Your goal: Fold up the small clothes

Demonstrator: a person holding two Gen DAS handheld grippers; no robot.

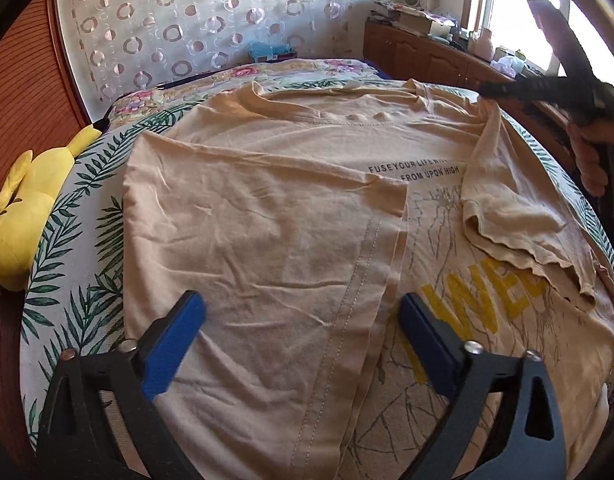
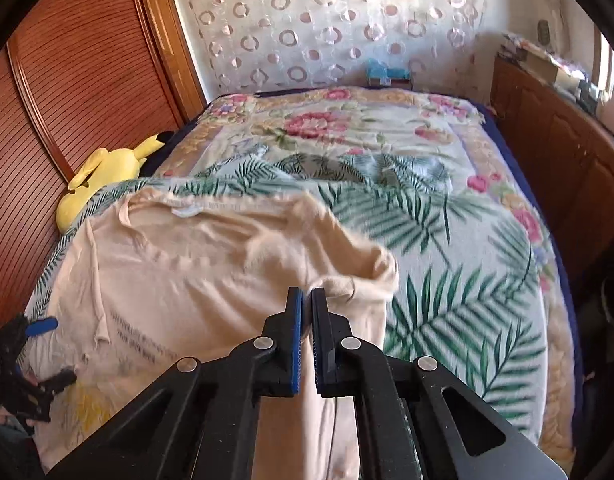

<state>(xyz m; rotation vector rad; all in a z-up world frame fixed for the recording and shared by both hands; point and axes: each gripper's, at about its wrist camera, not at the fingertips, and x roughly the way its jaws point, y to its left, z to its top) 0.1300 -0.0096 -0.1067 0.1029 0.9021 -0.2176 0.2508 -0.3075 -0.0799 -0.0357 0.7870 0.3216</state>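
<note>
Your beige T-shirt [image 1: 267,208] lies spread across the palm-leaf bedspread [image 1: 67,264], collar toward the far wall and hem toward you, so its long axis runs away from both tools. One side panel is already laid inward, its stitched edge [image 1: 359,304] running down the middle over the printed front. Your left gripper [image 1: 303,320] hangs just above that folded panel with its blue pads [image 1: 175,340] spread wide, gripping nothing. Your right gripper [image 2: 307,320] is pinched tight on the shirt's right sleeve and shoulder, and that cloth is lifted off the bed and draping inward over the yellow lettering [image 1: 483,312]. What matters for the coming move, as I judge it, is that the unfolded side lies on the right, nearer your right hand [image 1: 595,156], and the fold line should run parallel to the centre edge, collar to hem. Carry the sleeve leftward across the chest. The yellow plush toy [image 1: 23,208] sits well apart, at the bed's left edge.
</note>
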